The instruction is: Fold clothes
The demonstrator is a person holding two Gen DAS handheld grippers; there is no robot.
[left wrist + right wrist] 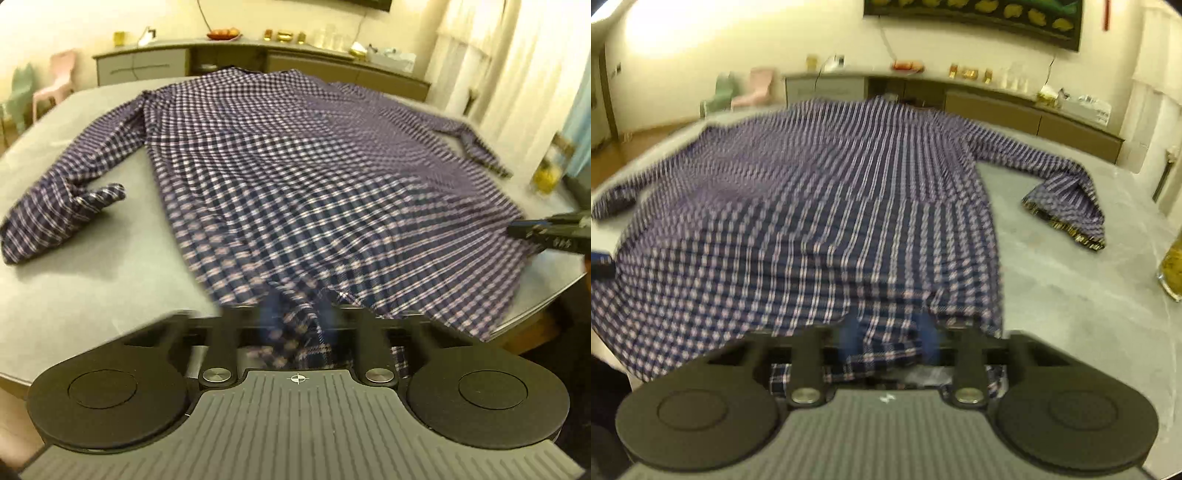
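A navy and white checked long-sleeved shirt (295,177) lies spread on a grey table (92,266), collar at the far side, sleeves out to both sides. It also shows in the right wrist view (812,206). My left gripper (295,317) is shut on the shirt's near hem at its left part. My right gripper (890,332) is shut on the hem at its right part, and it shows at the right edge of the left wrist view (532,230). The hem is lifted and blurred in both views.
A glass of yellow liquid (1172,269) stands on the table at the right, beside the right sleeve (1067,199). A long sideboard (258,59) with small items runs along the far wall. Pink and green chairs (55,81) stand at the far left.
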